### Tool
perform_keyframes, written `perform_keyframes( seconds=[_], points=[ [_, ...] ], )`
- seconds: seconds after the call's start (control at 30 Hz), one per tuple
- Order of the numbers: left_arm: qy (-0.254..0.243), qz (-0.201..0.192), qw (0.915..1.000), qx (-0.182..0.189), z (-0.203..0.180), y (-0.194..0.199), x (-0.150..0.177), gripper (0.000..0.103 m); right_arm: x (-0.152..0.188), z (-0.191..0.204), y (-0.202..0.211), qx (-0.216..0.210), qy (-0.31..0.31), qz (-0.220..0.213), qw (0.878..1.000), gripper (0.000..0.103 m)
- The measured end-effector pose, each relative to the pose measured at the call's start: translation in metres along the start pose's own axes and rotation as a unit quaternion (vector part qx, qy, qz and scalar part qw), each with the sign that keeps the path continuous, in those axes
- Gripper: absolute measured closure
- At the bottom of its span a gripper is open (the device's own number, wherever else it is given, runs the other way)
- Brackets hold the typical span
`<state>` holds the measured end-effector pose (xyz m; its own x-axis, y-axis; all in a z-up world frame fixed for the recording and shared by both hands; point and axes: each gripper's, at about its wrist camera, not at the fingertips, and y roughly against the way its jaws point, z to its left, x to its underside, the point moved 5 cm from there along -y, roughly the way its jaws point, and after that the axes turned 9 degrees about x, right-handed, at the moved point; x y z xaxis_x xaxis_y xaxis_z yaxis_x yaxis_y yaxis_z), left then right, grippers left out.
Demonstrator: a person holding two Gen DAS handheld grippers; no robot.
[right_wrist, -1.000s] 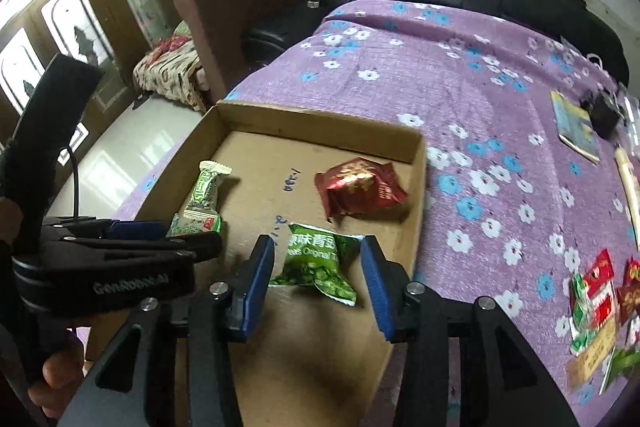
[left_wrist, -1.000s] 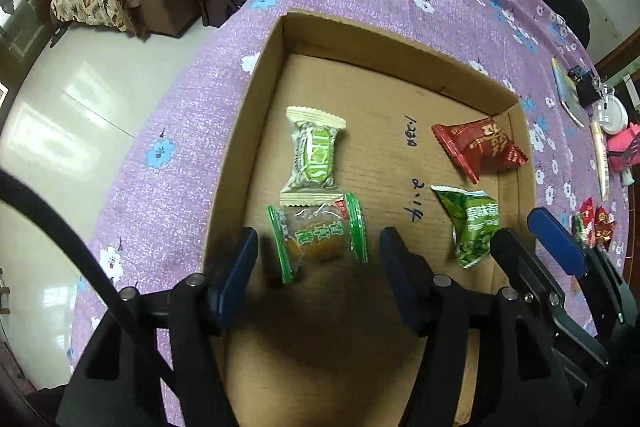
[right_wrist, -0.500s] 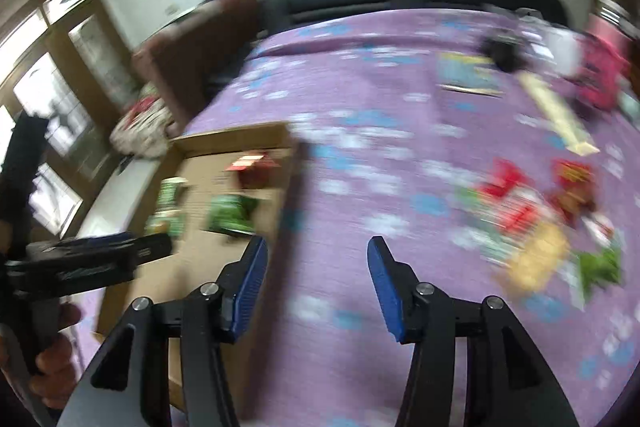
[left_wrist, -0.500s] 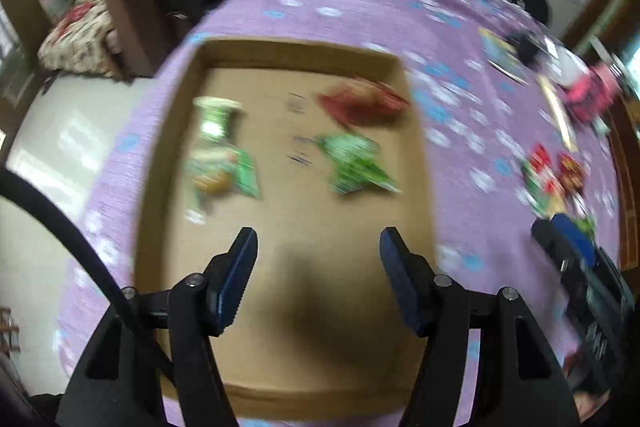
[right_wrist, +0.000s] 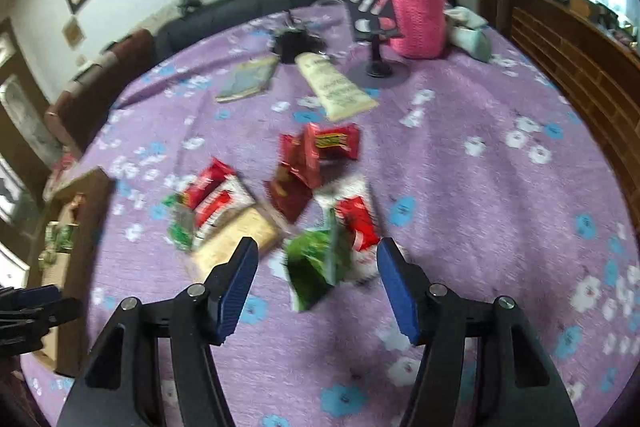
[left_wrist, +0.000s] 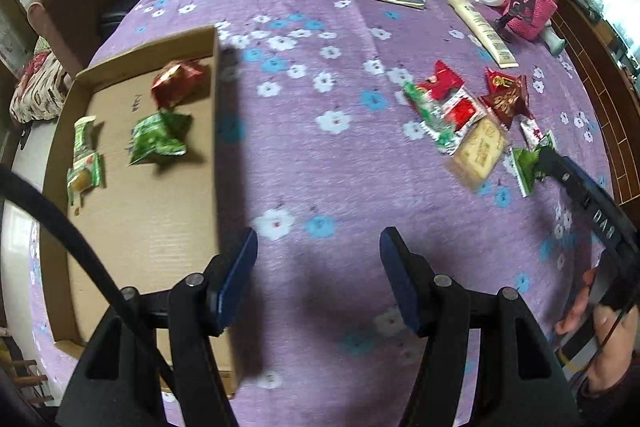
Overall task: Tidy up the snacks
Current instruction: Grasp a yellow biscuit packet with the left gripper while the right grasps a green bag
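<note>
A purple flowered tablecloth (left_wrist: 304, 155) fills both views. At the left of the left wrist view a shallow cardboard box (left_wrist: 152, 227) holds four snacks, among them a red packet (left_wrist: 178, 81) and a green packet (left_wrist: 158, 139). At centre right a loose pile of snacks (left_wrist: 464, 115) lies on the cloth.

In the right wrist view a green pouch (right_wrist: 316, 263) sits low in the frame, just ahead of the right gripper (right_wrist: 314, 285), whose jaws are opening with nothing pinched. The left gripper (left_wrist: 318, 277) hangs spread and empty over bare cloth.

The packets look light, crinkly and slippery, likely crushable; a crimped end seam seems the safest hold.

Motion blur smears the labels, and overlapping wrappers hide how many remain.
</note>
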<state>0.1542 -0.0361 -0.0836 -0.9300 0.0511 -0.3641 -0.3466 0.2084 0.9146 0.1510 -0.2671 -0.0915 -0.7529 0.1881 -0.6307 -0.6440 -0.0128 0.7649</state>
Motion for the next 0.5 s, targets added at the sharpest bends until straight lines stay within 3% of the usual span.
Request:
perform_keyframes(
  seconds=[0.2, 0.33, 0.5],
  points=[
    [-0.007, -0.006, 0.9999, -0.007, -0.022, -0.006, -0.011, 0.038, 0.002, 0.016, -0.019, -0.02, 0.063, 0.017, 0.998, 0.066],
    [-0.016, -0.004, 0.9999, -0.004, -0.039, -0.014, -0.023, 0.038, 0.006, 0.015, -0.032, -0.015, 0.083, 0.027, 0.996, 0.067],
    [-0.036, -0.009, 0.9992, 0.016, -0.074, -0.024, -0.043, 0.038, 0.001, 0.009, -0.036, -0.035, 0.06, 0.033, 0.997, 0.066]
  ],
)
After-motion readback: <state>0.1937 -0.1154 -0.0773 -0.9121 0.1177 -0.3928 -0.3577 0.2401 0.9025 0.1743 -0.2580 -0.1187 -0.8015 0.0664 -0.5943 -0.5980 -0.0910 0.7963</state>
